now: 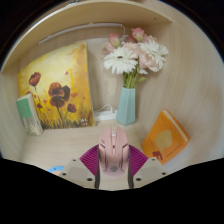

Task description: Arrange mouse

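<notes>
Your gripper [113,178] has the mouse [113,150] between its fingers, w/ both purple pads [92,158] right up against the mouse's sides, so it looks clamped on it. Left pad shows as a ribbed purple strip beside the mouse; right pad shows the same on the other side. Pale finger tips sit below, approx level w/ the mouse's near end.

Mouse is pink, glossy, w/ a darker scroll wheel down its centre line, long axis pointing straight ahead from the fingers. Can't tell whether it's lifted or resting on the light wooden desk [50,148].

Beyond the fingers, just ahead and slightly to the right: a tall pale-blue vase [127,104], upright, holding white and pink flowers [134,55] that spread above it. Ahead to the left: a painting [57,88] of red poppies on a yellow ground, leaning back against the wall. Just left of the painting stands a small whitish box [28,112], details too small to make out. Ahead to the right, close to the right finger: an orange book [164,135], tilted, propped near the wall, its pale page edge facing the vase. Something blue [57,169] peeks out by the left finger; can't ID it.
</notes>
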Tool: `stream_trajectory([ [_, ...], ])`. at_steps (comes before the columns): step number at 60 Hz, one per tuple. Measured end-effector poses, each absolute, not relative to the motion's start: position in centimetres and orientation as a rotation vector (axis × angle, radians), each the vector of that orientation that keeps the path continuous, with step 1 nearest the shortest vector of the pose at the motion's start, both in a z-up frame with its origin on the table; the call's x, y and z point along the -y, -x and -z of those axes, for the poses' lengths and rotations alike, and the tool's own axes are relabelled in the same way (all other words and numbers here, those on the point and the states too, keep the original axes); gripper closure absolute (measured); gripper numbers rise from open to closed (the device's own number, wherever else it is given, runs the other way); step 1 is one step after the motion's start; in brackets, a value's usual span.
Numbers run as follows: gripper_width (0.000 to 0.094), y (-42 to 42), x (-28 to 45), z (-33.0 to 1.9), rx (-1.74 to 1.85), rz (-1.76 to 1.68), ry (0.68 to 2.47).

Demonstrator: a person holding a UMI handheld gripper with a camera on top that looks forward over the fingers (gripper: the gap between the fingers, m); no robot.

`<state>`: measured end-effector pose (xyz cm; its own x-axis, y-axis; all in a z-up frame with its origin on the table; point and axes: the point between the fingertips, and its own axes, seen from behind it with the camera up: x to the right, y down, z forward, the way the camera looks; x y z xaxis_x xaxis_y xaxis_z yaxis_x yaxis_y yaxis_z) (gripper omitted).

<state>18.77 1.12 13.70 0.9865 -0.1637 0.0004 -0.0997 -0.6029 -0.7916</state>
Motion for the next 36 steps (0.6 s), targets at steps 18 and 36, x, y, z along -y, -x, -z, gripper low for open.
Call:
stream_trajectory([
  [18, 0.0553, -3.9, -0.2, -22.2, -0.006, -0.027, 2.101],
  [36, 0.0556, 2.1, 6.8, -5.3, 0.021, -0.049, 2.375],
])
